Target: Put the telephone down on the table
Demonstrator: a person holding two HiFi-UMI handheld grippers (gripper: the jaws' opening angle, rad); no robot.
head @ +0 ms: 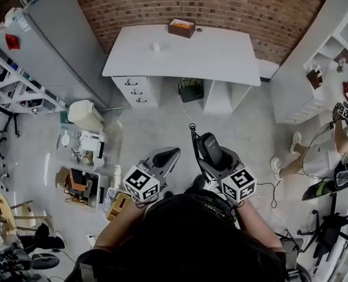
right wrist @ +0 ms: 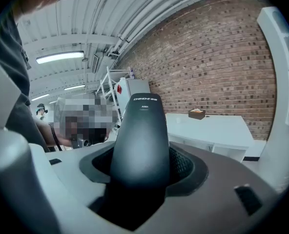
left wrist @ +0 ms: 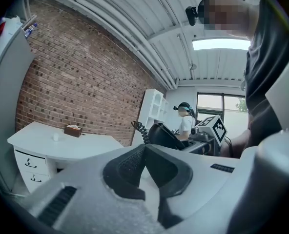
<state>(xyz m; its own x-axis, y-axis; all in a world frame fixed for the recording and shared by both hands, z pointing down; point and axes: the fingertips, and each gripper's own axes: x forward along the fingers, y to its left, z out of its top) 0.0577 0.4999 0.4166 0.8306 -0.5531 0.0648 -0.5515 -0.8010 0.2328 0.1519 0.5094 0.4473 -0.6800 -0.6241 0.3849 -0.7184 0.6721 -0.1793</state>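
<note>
1. The right gripper (head: 216, 159) has its fingers clamped on the black telephone (head: 208, 147), which is held in the air, well short of the far white desk (head: 221, 54).
2. The left gripper (head: 168, 155), just left of it, has its fingers pressed together with nothing between them.

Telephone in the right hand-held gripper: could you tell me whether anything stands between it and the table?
Nothing visible does: the right hand-held gripper holds the telephone, with open floor before the table.

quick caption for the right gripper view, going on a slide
Right gripper, jaws shut on the black telephone handset, facing the white table in front of a brick wall
</note>
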